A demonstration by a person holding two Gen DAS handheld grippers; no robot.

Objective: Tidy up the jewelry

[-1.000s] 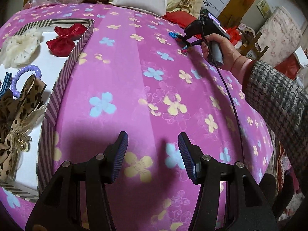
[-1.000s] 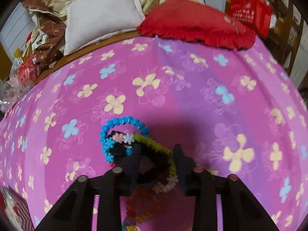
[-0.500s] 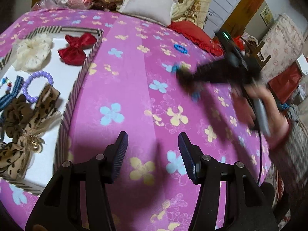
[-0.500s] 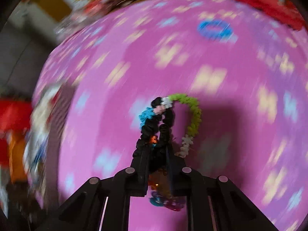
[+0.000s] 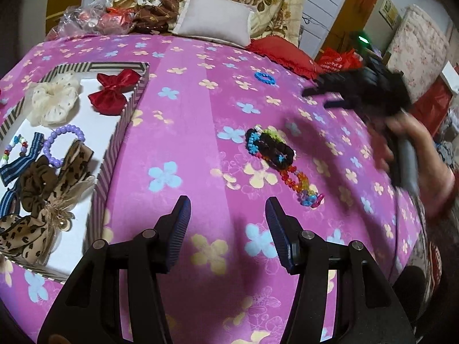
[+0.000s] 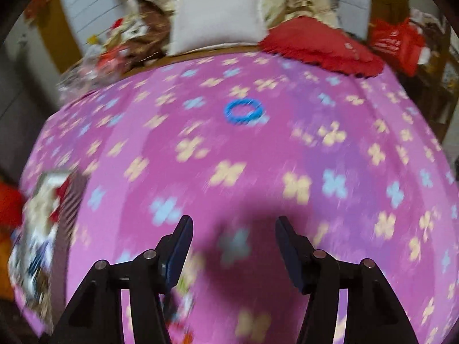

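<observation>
We held the left claw [image 5: 226, 218] low over the pink flowered bedspread [image 5: 200, 132], its blue ribbed pads standing apart with only cloth showing between them. Ahead of it, just right of centre, lay the tangle of jewelry: a black scrunchie [image 5: 274, 149] ringed by a turquoise bead bracelet [image 5: 252, 143] and a lime-green one peeking out at its far edge, with a string of orange and multicoloured beads [image 5: 301, 183] trailing toward us. Nothing touched the pile.

At the far right our right hand [image 5: 407, 143] carried the right claw [image 5: 324, 97] above the bedspread, well apart from the pile; its jaws were opening and nothing sat between them. From its own camera the right claw [image 6: 233, 240] showed bare blurred cloth in the gap.

Farther off, a blue bead bracelet [image 5: 265, 78] lay alone on the bedspread, near the red cushion [image 5: 281, 54]; the right wrist view caught it too [image 6: 243, 110].

On the left sat the striped tray [image 5: 114, 146], holding a cream scrunchie [image 5: 53, 103], a red bow [image 5: 113, 91], a lilac bead bracelet [image 5: 61, 143], a brown scrunchie [image 5: 37, 183], a blue striped ribbon [image 5: 20, 166] and leopard-print bows [image 5: 25, 232]. A white pillow [image 5: 215, 24] rested at the far edge of the bed.
</observation>
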